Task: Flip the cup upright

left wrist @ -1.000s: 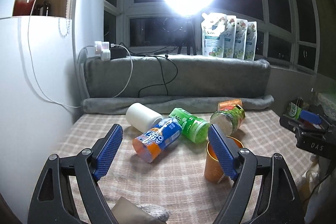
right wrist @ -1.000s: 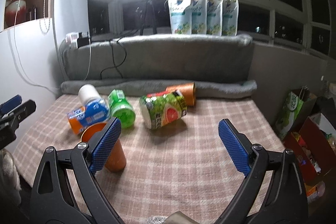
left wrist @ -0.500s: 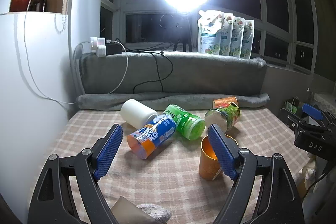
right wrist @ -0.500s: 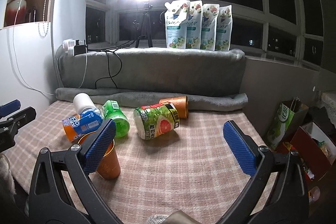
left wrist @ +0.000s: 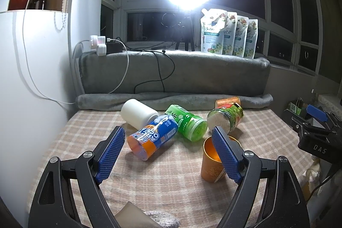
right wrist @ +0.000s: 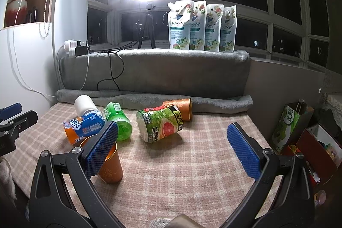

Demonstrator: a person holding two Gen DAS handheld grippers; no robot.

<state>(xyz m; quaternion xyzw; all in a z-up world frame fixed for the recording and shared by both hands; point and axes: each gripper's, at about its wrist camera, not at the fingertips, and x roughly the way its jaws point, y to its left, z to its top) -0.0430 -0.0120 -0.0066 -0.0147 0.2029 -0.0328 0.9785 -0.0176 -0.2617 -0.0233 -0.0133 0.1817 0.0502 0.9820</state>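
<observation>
An orange metal cup (left wrist: 211,164) stands upright on the checked cloth, mouth up; it also shows in the right wrist view (right wrist: 111,166). A second orange cup (right wrist: 178,108) lies on its side at the back against the grey roll, seen also in the left wrist view (left wrist: 227,101). My left gripper (left wrist: 168,155) is open and empty, its right finger in front of the upright cup. My right gripper (right wrist: 177,149) is open and empty, its left finger overlapping the upright cup.
Lying on the cloth are a white cup (left wrist: 137,113), a blue-orange Oreo cup (left wrist: 152,139), a green cup (left wrist: 188,124) and a grapefruit-label jar (right wrist: 161,126). A grey blanket roll (right wrist: 149,98) borders the back. Bags and boxes (right wrist: 299,129) stand off the right edge.
Both grippers have pulled back and risen slightly from the cups; the upright orange cup stays where it stands. Both stay open.
</observation>
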